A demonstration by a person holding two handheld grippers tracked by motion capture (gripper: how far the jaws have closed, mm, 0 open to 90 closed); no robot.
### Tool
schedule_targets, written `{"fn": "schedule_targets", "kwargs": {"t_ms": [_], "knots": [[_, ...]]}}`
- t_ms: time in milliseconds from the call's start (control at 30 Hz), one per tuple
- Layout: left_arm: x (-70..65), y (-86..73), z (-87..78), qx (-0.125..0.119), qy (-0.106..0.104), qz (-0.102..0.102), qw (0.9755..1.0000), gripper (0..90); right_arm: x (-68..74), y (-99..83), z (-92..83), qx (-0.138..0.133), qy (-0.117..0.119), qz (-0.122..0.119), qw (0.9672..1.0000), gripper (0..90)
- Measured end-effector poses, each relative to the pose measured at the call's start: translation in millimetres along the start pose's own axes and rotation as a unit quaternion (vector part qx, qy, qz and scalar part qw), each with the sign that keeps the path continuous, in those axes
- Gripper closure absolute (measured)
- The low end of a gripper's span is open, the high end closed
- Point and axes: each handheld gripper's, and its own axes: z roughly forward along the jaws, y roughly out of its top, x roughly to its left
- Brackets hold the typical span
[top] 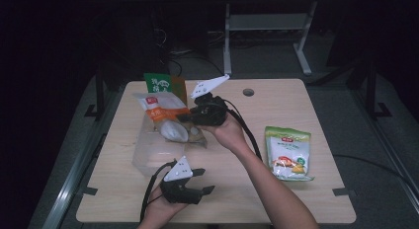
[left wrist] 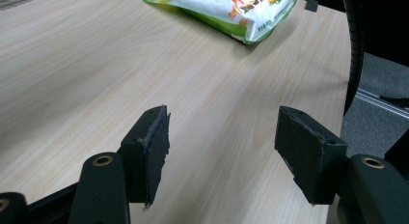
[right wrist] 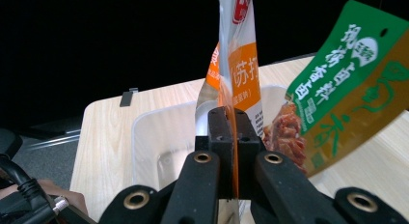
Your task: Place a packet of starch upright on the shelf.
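Note:
My right gripper (right wrist: 230, 137) is shut on the edge of an orange-and-white pouch (right wrist: 238, 64) and holds it above a clear plastic tub (right wrist: 159, 137). A green-and-brown pouch (right wrist: 347, 84) leans just to the right of it, with its lower end inside the tub. In the high view the right gripper (top: 184, 118) points left at the held pouch (top: 165, 115) over the tub (top: 148, 157). My left gripper (top: 205, 181) is near the table's front edge, open. Its jaws (left wrist: 222, 137) stand apart over bare wood with nothing between them.
A green-and-white snack pouch (top: 288, 152) lies flat on the right side of the table, and the same snack pouch (left wrist: 231, 11) lies ahead of the left jaws. A round cable hole (top: 248, 92) sits near the back edge. Cables trail from both grippers.

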Motion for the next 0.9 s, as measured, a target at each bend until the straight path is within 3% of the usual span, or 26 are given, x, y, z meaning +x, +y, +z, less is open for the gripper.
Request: {"fn": "schedule_targets", "kwargs": {"t_ms": [367,700,900], "knots": [[-4.3,-11.7,-10.6,0.001,0.0,-0.003,1.0,35.6,10.2,3.0,32.1,-0.001,0.028,-0.001,0.9996,90.0],[-6.4,-17.2,-12.3,-0.005,-0.001,-0.013,0.9999,34.9,13.5,-8.6,75.5,0.024,0.058,0.027,0.9976,90.0],[-6.0,-19.3,-13.4,-0.002,0.0,-0.004,1.0,34.6,12.9,-22.1,94.2,0.054,0.066,0.035,0.9957,89.9]]}}
